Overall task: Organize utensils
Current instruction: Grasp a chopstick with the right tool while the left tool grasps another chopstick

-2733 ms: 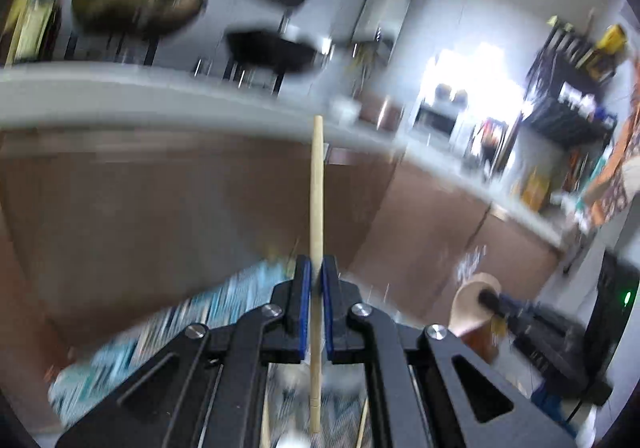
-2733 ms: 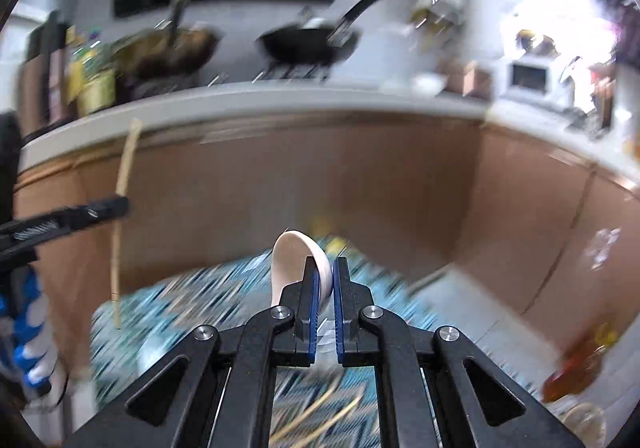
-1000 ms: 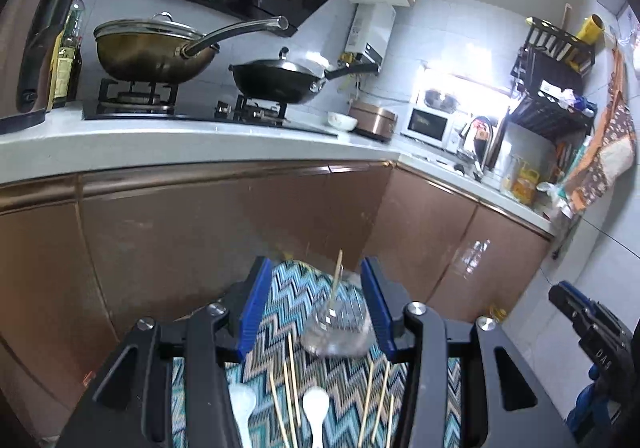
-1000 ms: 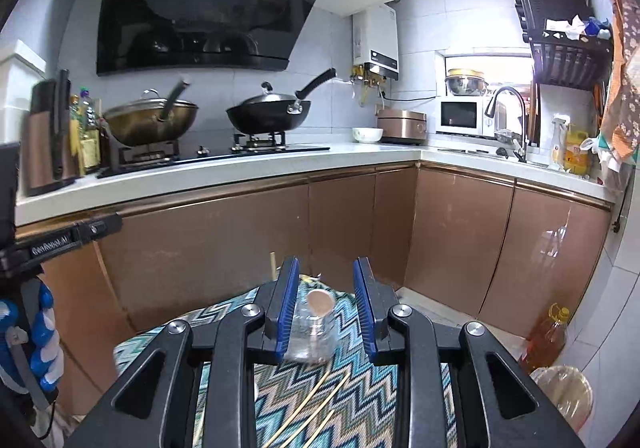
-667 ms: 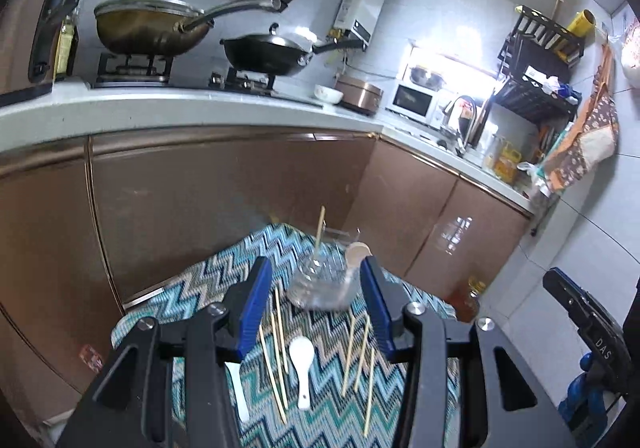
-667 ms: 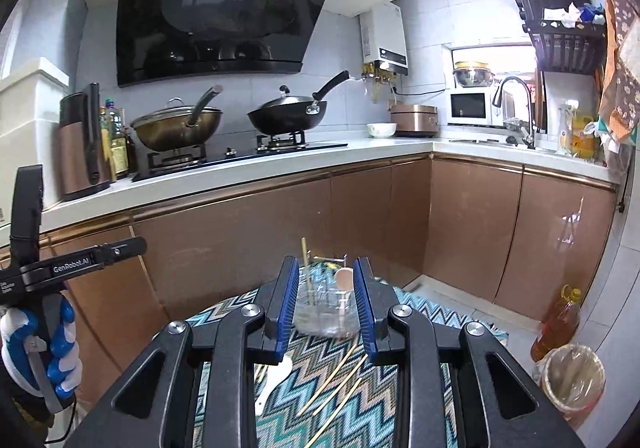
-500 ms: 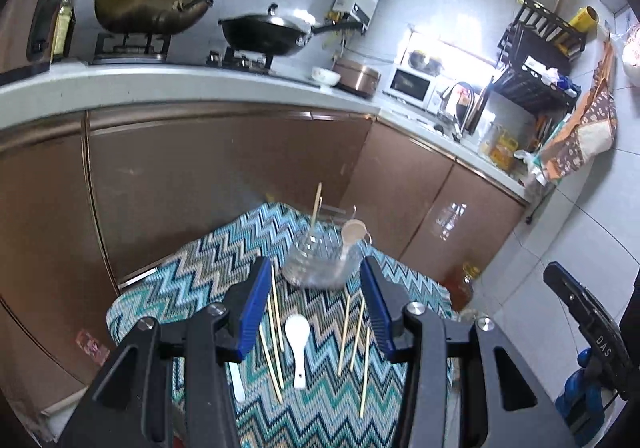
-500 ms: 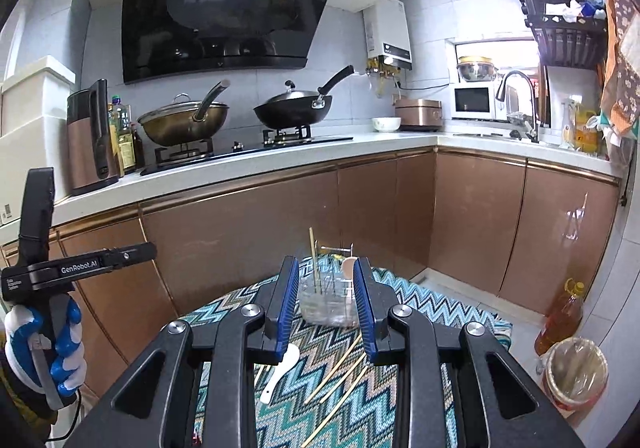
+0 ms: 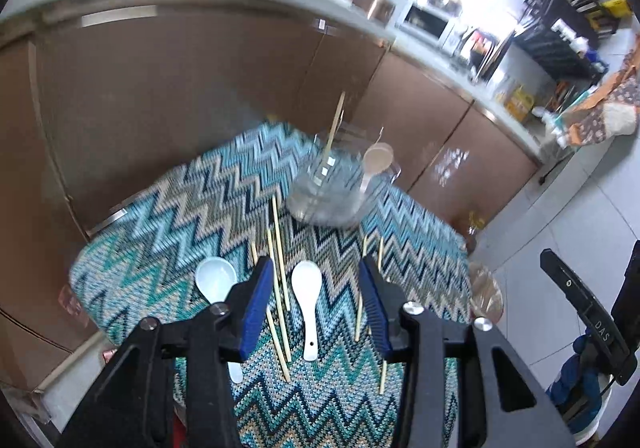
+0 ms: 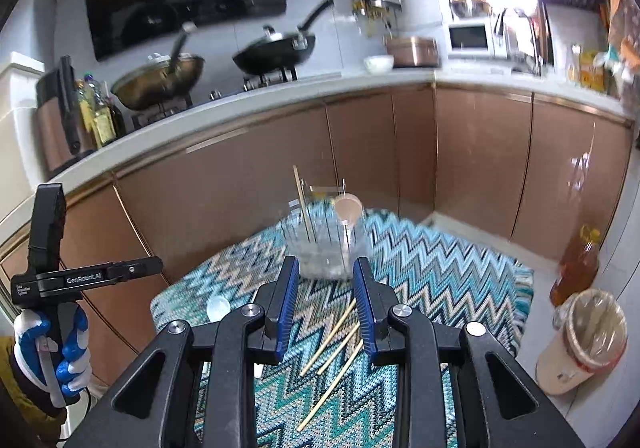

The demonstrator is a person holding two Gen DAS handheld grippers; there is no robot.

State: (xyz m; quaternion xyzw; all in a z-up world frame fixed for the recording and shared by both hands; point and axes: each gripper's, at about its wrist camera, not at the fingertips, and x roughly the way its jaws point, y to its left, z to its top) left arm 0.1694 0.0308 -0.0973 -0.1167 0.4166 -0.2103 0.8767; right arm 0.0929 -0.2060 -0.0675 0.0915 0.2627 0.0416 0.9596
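Two views: we take the left wrist first, then the right.

Left wrist, claw: our left claw [image 9: 317,302] is spread wide with nothing between its blue pads.

Left wrist, surface: a zigzag-patterned cloth [image 9: 168,208] in teal, blue and cream covers a small table, which stands in front of brown kitchen cabinets [image 9: 180,88].

Left wrist, holder: a clear glass jar [image 9: 326,188] stands at the far side of the cloth. One chopstick [image 9: 334,124] leans upright in it, and beside that a beige spoon [image 9: 376,162] stands bowl-up.

Left wrist, loose utensils: a white spoon [image 9: 307,302] lies on the cloth between the pads. A second white spoon [image 9: 216,282] lies to the left, partly hidden by the left finger. Loose chopsticks [image 9: 278,248] lie lengthwise on the cloth, some left of the middle spoon and some on the right by the right finger.

Right wrist, claw: our right claw [image 10: 326,302] is also open wide and holds nothing.

Right wrist, holder: the jar [image 10: 324,244] sits just beyond the fingertips, with the chopstick [image 10: 302,204] and beige spoon [image 10: 348,208] inside.

Right wrist, loose utensils: three chopsticks [image 10: 334,342] lie slanted on the cloth [image 10: 440,268] between and below the pads.

Right wrist, other hand: at the left edge a gloved hand [image 10: 52,352] grips the other tool's black handle.

Right wrist, background: two pans [image 10: 160,76] sit on the stove on the counter [image 10: 360,78] behind.
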